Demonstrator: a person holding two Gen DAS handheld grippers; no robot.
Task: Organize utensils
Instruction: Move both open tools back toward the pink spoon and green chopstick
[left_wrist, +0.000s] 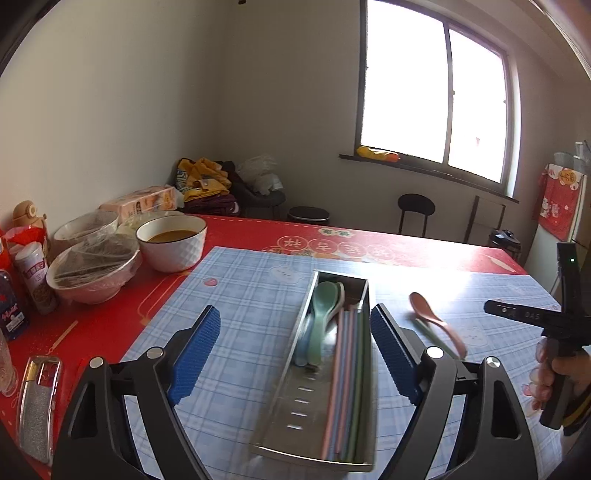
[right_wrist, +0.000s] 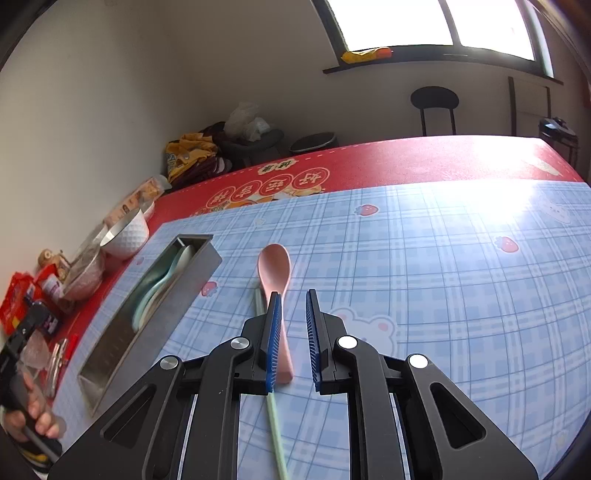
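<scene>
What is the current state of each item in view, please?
Left gripper: jaws open, astride the tray.
Right gripper: jaws open around the pink spoon.
Tray: holds spoons and chopsticks.
Green chopstick: loose on the mat.
Bowl: uncovered, holds brown liquid.

From my remote station: a pink spoon (right_wrist: 275, 273) and a pale green chopstick (right_wrist: 276, 435) lie on a blue-and-white plaid mat (right_wrist: 424, 266) printed with red strawberries and white bears. The silver steel tray (left_wrist: 291, 398) holds mint green and light blue spoons (left_wrist: 319, 325) beside pink, blue and green chopsticks (left_wrist: 345, 376). The tablecloth (left_wrist: 110, 317) is red with gold lines. I see blue ribbed pads (left_wrist: 195, 354) on black grippers, and a white, dark-rimmed bowl (left_wrist: 171, 243) of brown liquid.
</scene>
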